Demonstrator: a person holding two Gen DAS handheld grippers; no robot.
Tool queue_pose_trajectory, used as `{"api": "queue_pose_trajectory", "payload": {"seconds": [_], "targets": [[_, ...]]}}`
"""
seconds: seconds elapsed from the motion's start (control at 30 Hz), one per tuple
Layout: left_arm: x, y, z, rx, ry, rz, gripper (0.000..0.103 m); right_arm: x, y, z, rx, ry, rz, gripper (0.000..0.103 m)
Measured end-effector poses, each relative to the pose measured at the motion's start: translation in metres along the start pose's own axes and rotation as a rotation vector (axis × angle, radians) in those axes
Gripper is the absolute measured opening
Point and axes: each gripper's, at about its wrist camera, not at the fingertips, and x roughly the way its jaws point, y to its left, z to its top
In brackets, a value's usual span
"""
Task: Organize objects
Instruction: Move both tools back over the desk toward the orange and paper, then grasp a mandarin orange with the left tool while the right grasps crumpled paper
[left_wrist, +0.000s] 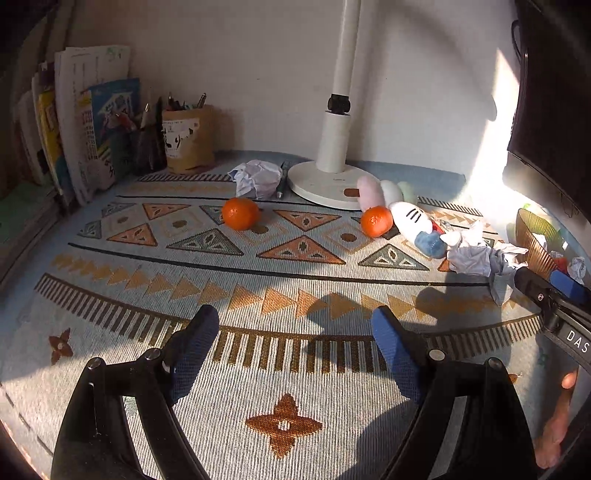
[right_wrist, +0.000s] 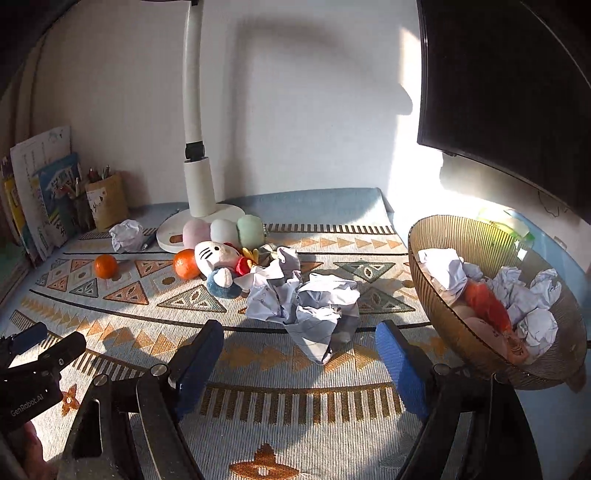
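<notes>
Left gripper (left_wrist: 295, 332) and right gripper (right_wrist: 299, 350): blue mesh-padded fingers wide, empty. Crumpled paper (right_wrist: 306, 302) lies on woven patterned worktop (right_wrist: 258, 406), beside ribbed basket (right_wrist: 443, 236) holding more paper wads. Two round oranges (left_wrist: 241, 213) nearby.

A lamp base (right_wrist: 199, 230) stands at the back of the patterned cloth (right_wrist: 295, 413), against the wall. Left of it lies a crumpled paper ball (right_wrist: 126, 235), and further left a pen holder (right_wrist: 107, 201) and upright books (right_wrist: 44, 192). In front of the base lie soft toys (right_wrist: 221, 254), with one orange (right_wrist: 186, 263) touching them and another orange (right_wrist: 105, 266) well apart to the left. Crumpled papers (right_wrist: 306, 306) lie right of the toys. At the far right, a tilted basket (right_wrist: 461, 236) holds more crumpled paper.
</notes>
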Motion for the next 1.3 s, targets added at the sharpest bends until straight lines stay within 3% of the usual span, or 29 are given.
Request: {"api": "queue_pose_trajectory", "payload": {"seconds": [0.17,0.37,0.43,0.53,0.57,0.63,0.77,0.87,0.97,1.0,1.03,1.3], "targets": [[0.004,0.007,0.000,-0.030,0.027,-0.010,0.084,0.018,-0.027,-0.003,0.105,0.074,-0.011,0.083],[0.009,0.014,0.003,-0.047,0.066,-0.065,0.084,0.025,-0.023,0.002,0.088,0.110,0.002,0.083],[0.015,0.022,0.016,-0.039,0.116,-0.108,0.084,0.031,-0.021,0.008,0.069,0.134,0.014,0.083],[0.028,0.049,0.052,-0.082,0.129,-0.155,0.084,0.041,-0.020,0.017,0.045,0.146,-0.011,0.083],[0.037,0.055,0.064,-0.081,0.135,-0.154,0.084,0.044,-0.021,0.018,0.046,0.150,-0.015,0.083],[0.061,0.062,0.080,-0.060,0.126,-0.074,0.084,0.051,-0.025,0.019,0.067,0.161,-0.006,0.083],[0.120,0.064,0.091,-0.019,0.189,-0.017,0.083,0.063,-0.027,0.018,0.071,0.180,-0.017,0.082],[0.143,0.069,0.094,-0.052,0.211,-0.004,0.075,0.071,-0.021,0.018,0.040,0.190,-0.009,0.081],[0.150,0.066,0.094,-0.058,0.218,-0.023,0.059,0.076,-0.019,0.017,0.033,0.200,0.013,0.060],[0.149,0.063,0.094,-0.036,0.213,-0.024,0.042,0.077,-0.018,0.016,0.030,0.202,0.013,0.058],[0.148,0.059,0.093,-0.019,0.215,-0.028,0.037,0.075,-0.018,0.016,0.025,0.194,0.008,0.054],[0.093,0.028,0.076,0.057,0.145,-0.103,0.036,0.042,-0.021,0.012,0.028,0.128,0.063,0.049]]}}
